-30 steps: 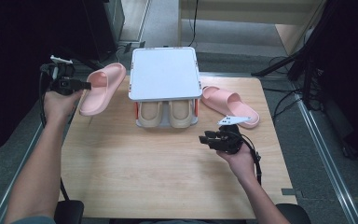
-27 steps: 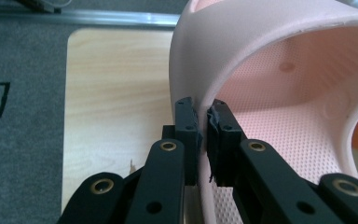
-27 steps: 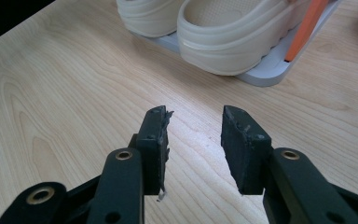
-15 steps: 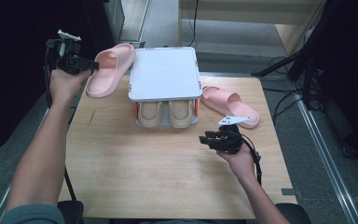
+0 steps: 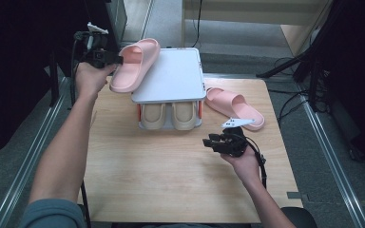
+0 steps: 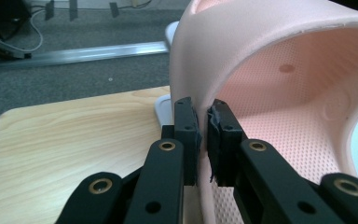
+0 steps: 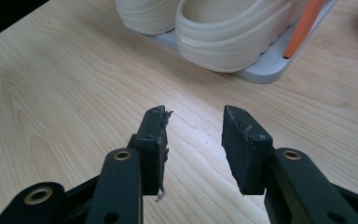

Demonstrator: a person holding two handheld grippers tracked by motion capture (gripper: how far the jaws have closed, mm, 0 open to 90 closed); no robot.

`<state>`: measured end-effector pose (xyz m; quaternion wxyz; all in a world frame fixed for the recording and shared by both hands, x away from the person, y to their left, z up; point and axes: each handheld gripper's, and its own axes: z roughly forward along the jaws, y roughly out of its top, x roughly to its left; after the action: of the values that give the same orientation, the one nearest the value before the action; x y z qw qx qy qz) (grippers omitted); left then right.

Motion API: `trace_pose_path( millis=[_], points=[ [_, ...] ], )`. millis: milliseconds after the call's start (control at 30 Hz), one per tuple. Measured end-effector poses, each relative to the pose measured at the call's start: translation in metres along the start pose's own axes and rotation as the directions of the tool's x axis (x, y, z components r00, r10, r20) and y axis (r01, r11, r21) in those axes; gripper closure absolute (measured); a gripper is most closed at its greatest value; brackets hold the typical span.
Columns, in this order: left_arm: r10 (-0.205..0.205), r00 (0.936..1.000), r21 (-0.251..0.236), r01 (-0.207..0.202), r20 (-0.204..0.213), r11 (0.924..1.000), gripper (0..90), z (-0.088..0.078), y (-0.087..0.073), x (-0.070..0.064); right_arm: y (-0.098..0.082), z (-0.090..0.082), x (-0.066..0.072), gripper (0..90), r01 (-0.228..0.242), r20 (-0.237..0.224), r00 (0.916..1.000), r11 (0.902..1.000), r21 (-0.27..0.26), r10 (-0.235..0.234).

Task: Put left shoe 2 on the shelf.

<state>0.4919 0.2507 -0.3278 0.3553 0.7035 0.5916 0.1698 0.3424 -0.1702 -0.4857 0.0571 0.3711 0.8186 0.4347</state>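
High view: the left gripper (image 5: 116, 59) sits in the upper left of the frame, raised above the table's (image 5: 171, 175) far left corner. Its jaws are clamped on the strap of a pink slipper (image 5: 134, 65), which hangs tilted in the air with its far end over the left edge of the rack's (image 5: 171, 78) grey top. Two beige slippers (image 5: 173, 115) stand side by side on the rack's lower shelf, at the centre of the frame. A second pink slipper (image 5: 234, 105) lies flat on the table just right of the rack. The right gripper (image 5: 208, 141) rests low over the wood at centre right, in front of that slipper, pointing left.

Left gripper view: the two black jaws stand nearly together at the bottom centre, pinching the thin edge of the pink slipper's (image 6: 279, 93) strap. The slipper takes up the right half; table (image 6: 74, 135) and grey floor lie to the left.

Right gripper view: the jaws stand apart with nothing between them, only bare table (image 7: 51, 70) beneath. The beige slippers (image 7: 233, 23) on the rack (image 7: 265, 65) are at the top of the frame.
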Motion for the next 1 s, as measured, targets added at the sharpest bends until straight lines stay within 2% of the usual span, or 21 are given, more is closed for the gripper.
trace_pose_path(
  millis=[100, 300, 567, 800, 1000],
  points=[
    [-0.01, 0.9999, 0.001, 0.01, 0.011, 1.0, 83.4, 0.008, 0.001, -0.006, 0.0, -0.001, 0.0, 61.0, 0.004, -0.002, 1.0, 1.0, -0.002, -0.004],
    [0.025, 0.9997, 0.025, -0.025, 0.002, 0.9994, 83.1, 0.021, 0.001, -0.02, -0.001, -0.002, -0.002, 61.0, -0.003, 0.002, 1.0, 1.0, -0.004, 0.003],
    [0.045, 0.9987, 0.044, -0.046, 0.023, 0.998, 79.6, 0.024, 0.0, -0.034, -0.002, -0.003, -0.003, 61.0, -0.008, 0.004, 1.0, 1.0, -0.004, 0.008],
    [0.036, 0.9975, 0.028, -0.038, 0.061, 0.9989, 77.5, 0.023, -0.005, -0.034, -0.002, -0.004, -0.003, 61.0, -0.009, 0.006, 0.9999, 0.9999, -0.004, 0.009],
    [0.042, 0.9961, 0.018, -0.043, 0.078, 0.9989, 65.5, 0.015, -0.008, -0.03, -0.001, -0.007, -0.005, 61.1, -0.023, 0.005, 0.9997, 0.9994, -0.024, 0.023]
  ],
)
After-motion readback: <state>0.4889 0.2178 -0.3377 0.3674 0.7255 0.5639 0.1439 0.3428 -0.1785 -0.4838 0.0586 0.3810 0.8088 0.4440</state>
